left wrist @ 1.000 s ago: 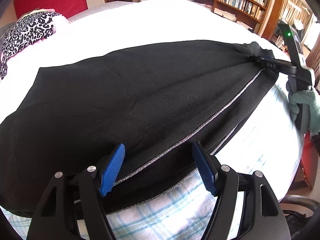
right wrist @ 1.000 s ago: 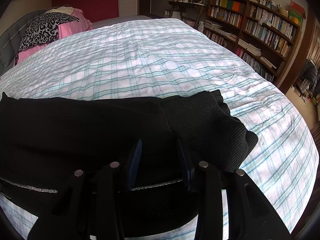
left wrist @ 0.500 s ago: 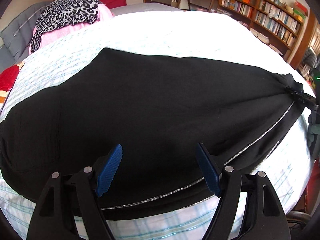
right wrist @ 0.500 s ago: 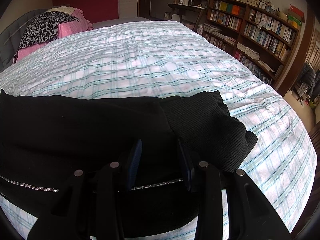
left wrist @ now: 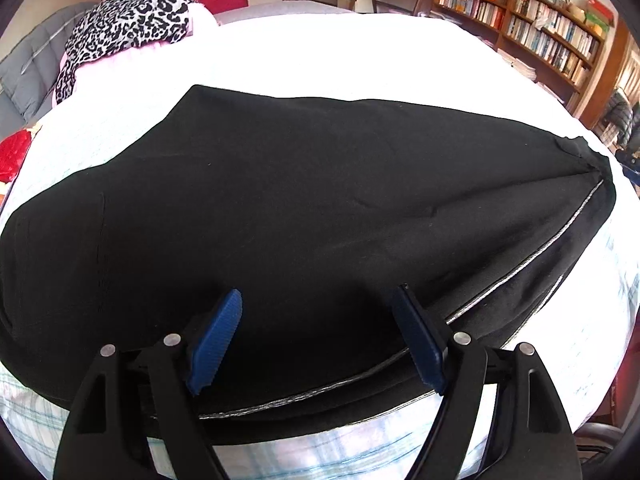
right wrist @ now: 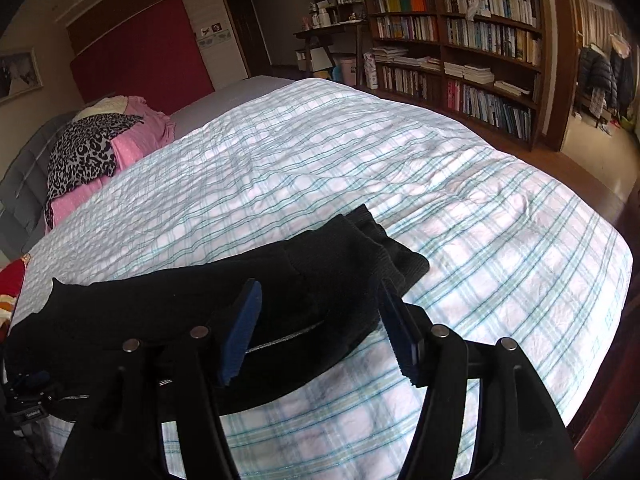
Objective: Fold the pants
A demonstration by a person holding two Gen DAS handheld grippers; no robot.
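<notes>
Black pants (left wrist: 320, 200) lie spread flat across the checked bed cover (left wrist: 360, 52), a silver stripe (left wrist: 520, 268) running along the near seam. My left gripper (left wrist: 316, 340) hovers over the near edge of the pants with its jaws wide and still opening, the blue pads pressing on nothing. In the right wrist view the ribbed cuffs (right wrist: 372, 256) end the pants (right wrist: 200, 312) on the bed. My right gripper (right wrist: 320, 332) is raised above that end. Its jaws are opening and stand clear of the cloth.
A leopard-print and pink pile (right wrist: 92, 148) sits at the head of the bed. Bookshelves (right wrist: 460, 40) line the far wall, with a desk beside them. A red item (left wrist: 14, 152) lies at the bed's left edge. The bed cover (right wrist: 440, 184) drops off to wooden floor on the right.
The right gripper has opened, let go of the cuff end and lifted away with a roll. The left gripper has slid left along the pants and widened a little.
</notes>
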